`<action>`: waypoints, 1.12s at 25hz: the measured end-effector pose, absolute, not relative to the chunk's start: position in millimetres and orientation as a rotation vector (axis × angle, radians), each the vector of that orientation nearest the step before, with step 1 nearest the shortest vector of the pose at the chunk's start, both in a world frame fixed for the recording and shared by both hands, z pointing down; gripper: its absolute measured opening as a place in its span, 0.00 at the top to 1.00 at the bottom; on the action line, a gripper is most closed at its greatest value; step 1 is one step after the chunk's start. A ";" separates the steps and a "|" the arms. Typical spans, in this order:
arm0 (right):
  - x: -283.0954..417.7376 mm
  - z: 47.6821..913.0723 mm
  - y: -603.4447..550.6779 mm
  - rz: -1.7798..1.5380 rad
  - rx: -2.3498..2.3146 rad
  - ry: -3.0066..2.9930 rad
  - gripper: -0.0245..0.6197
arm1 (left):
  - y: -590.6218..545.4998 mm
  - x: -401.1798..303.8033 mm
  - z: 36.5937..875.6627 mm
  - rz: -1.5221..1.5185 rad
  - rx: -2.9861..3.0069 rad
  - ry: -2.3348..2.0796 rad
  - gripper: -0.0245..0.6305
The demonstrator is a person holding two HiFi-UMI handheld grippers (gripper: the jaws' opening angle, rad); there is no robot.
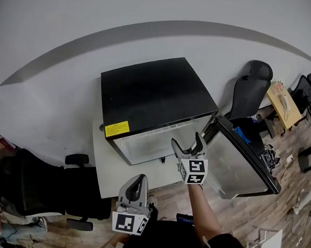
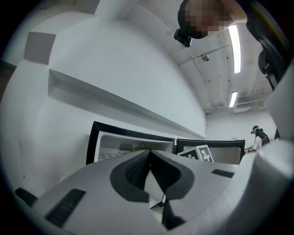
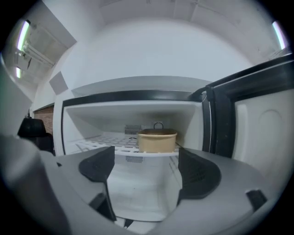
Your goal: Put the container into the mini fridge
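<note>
container (image 3: 157, 140): tan round lidded tub, on white wire shelf (image 3: 103, 139), right side near front edge | mini fridge (image 1: 151, 95): glossy black box, white inside, door (image 1: 244, 158) swung open | yellow label (image 1: 117, 129): text unreadable | right gripper (image 3: 146, 170): fingers spread, empty, facing the fridge opening | left gripper (image 2: 149, 172): ribbed pads pressed together, nothing between

Bright, even white light fills the room, falling from ceiling strip lights (image 2: 236, 43) high above the fingers (image 2: 133, 173) of the left gripper (image 2: 149, 156). Those fingers are soft, too close for focus, and both gripper views bow outward into black corners. Beyond the fingers (image 3: 200, 173) of the right gripper (image 3: 144, 167), the mini fridge (image 3: 92, 121) glows pale inside, dimmer below its shelf (image 3: 138, 149). Its black top (image 1: 156, 90) carries faint sheen.
</note>
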State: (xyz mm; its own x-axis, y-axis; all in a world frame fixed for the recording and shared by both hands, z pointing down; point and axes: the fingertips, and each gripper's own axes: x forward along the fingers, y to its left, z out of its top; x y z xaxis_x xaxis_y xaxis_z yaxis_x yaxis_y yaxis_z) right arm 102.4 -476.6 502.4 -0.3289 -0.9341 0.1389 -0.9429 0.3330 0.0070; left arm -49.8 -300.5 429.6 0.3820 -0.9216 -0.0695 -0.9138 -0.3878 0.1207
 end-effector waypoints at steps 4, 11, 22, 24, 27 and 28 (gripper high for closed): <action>101.9 514.3 -421.7 0.188 1.674 -2.502 0.29 | -266.5 -40.8 426.9 -0.192 2.565 -1.718 0.95; 121.5 530.9 -327.8 0.253 1.705 -2.463 0.79 | -190.6 -31.2 427.2 -0.164 2.534 -1.761 0.95; 128.5 517.8 -223.9 0.291 1.696 -2.488 0.91 | -135.8 -39.5 423.8 -0.162 2.539 -1.776 0.95; 125.6 509.9 -207.6 0.279 1.698 -2.496 0.91 | -133.3 -44.3 420.4 -0.177 2.548 -1.771 0.95; 120.9 493.7 -185.3 0.268 1.722 -2.512 0.91 | -129.8 -53.3 417.0 -0.188 2.563 -1.765 0.95; 119.0 486.9 -178.3 0.265 1.736 -2.521 0.91 | -128.8 -57.3 417.1 -0.189 2.566 -1.762 0.95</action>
State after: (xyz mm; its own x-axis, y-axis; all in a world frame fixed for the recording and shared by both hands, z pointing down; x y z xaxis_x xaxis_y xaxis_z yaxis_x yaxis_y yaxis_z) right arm 119.0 -178.3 486.9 -0.3596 -0.9203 0.1539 -0.9322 0.3471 -0.1024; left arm -57.3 -128.8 417.1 0.3543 -0.9311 -0.0870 -0.9283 -0.3614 0.0872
